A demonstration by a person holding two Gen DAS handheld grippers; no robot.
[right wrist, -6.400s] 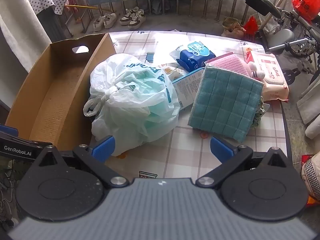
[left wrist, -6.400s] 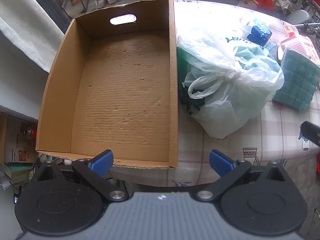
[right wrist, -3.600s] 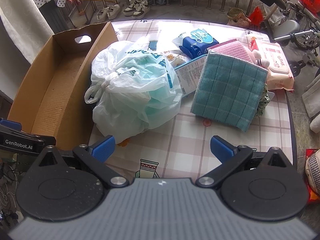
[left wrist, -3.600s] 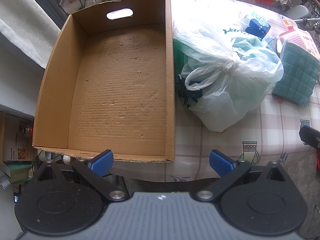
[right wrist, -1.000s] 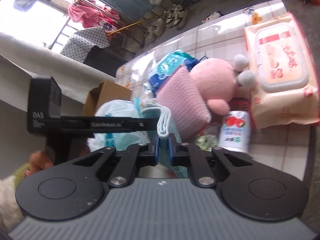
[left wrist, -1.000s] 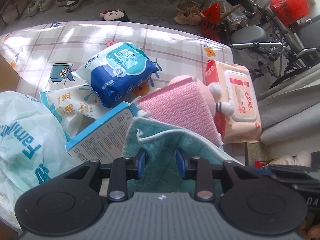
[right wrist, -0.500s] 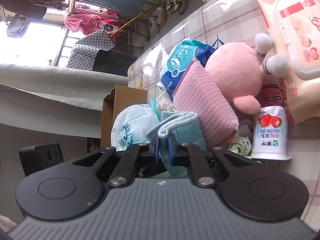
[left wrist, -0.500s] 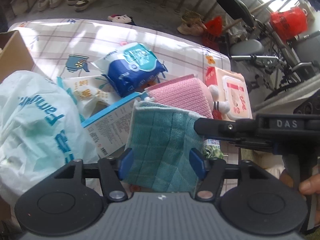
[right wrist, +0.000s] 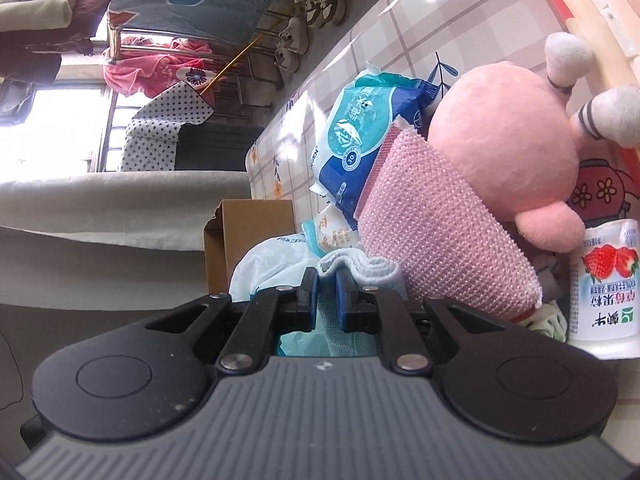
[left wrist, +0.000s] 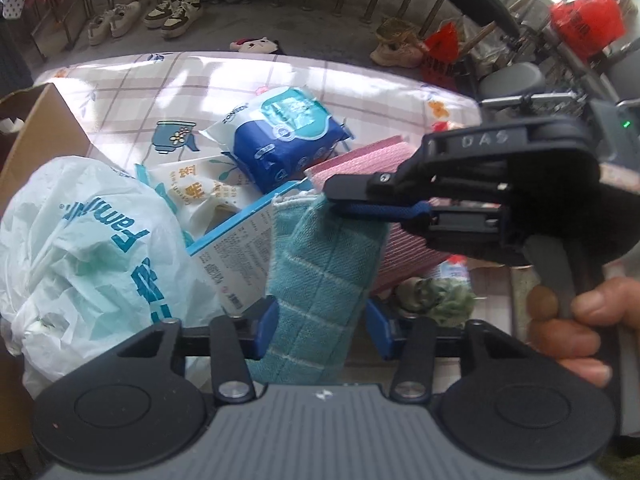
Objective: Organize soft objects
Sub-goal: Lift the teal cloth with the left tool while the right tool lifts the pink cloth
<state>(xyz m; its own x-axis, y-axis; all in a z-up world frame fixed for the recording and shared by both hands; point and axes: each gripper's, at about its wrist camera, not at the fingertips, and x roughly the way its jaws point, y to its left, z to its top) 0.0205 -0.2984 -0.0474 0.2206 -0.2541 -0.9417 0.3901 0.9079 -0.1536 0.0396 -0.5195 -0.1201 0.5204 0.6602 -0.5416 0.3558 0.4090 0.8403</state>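
Observation:
A teal checked cloth [left wrist: 320, 272] hangs folded from my right gripper [left wrist: 360, 204], which reaches in from the right and is shut on its top edge. In the right wrist view the same fold [right wrist: 360, 268] sits pinched at the right gripper [right wrist: 326, 296]. My left gripper [left wrist: 322, 330] points down with the cloth's lower part between its blue fingers; its jaws are closing, with a thin gap still showing at the right pad. A pink knitted cloth [left wrist: 400, 248] and a pink plush toy [right wrist: 500, 152] lie behind.
On the checked tablecloth [left wrist: 200, 76] lie a tied white plastic bag [left wrist: 88, 248], a blue tissue pack [left wrist: 288, 136], a blue-edged box [left wrist: 236, 248] and a green cloth lump [left wrist: 444, 296]. A strawberry yogurt bottle [right wrist: 604, 284] stands right. The cardboard box [left wrist: 36, 128] is far left. A hand [left wrist: 580, 320] holds the right gripper.
The left jaws have narrowed around the teal cloth. The right gripper has come closer and rolled, and the cloth now hangs in a narrower, bunched fold.

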